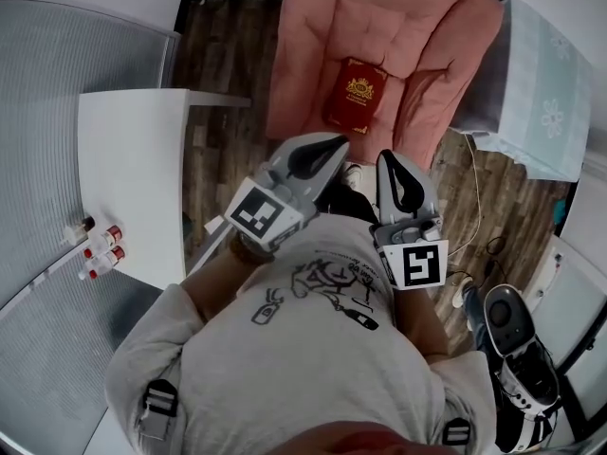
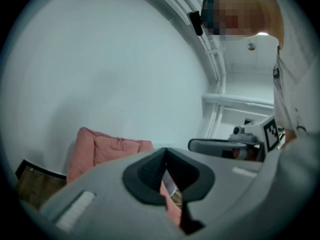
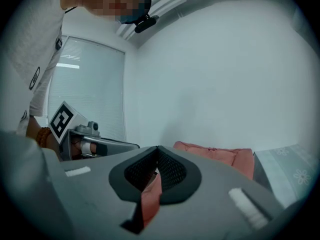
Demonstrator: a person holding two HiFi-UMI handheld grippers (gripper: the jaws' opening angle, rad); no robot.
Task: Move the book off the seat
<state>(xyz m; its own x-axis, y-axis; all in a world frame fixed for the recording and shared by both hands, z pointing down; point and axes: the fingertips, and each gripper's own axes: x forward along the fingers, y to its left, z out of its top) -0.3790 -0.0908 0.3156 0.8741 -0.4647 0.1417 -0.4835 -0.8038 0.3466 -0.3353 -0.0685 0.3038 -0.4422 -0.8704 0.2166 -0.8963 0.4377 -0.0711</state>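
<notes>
Room: a wood floor (image 1: 223,112), with a white bench (image 1: 128,178) at 9 o'clock and a pink soft seat (image 1: 379,27) at 12 o'clock.
Head view, book: the red book (image 1: 355,95) with a gold picture lies flat on the seat, near its front edge.
Head view, tools: the left tool (image 1: 332,142) and the right tool (image 1: 391,157) are side by side near the person's chest. Both point toward 12 o'clock at the book and are well apart from it.
Head view, other things: little bottles (image 1: 100,249) stand on the bench at 8 o'clock. A flowery cloth (image 1: 545,93) is at 2 o'clock.
Left tool view: this tool is clenched tight with nothing in it. The pink seat shows at 8 o'clock in front of a plain white wall (image 2: 100,74). The book does not show here.
Right tool view: this tool is also clenched tight and empty. A window blind (image 3: 90,89) is at 9 o'clock and the seat at 4 o'clock. No book shows here either.
How the book may handle: it looks stiff, with a hard, smooth cover. It may be a bit heavy and could slip.
Where to hold: I think the edge at 6 o'clock is best. The cushion is soft, so one jaw can push under it. Both tools must open first.
</notes>
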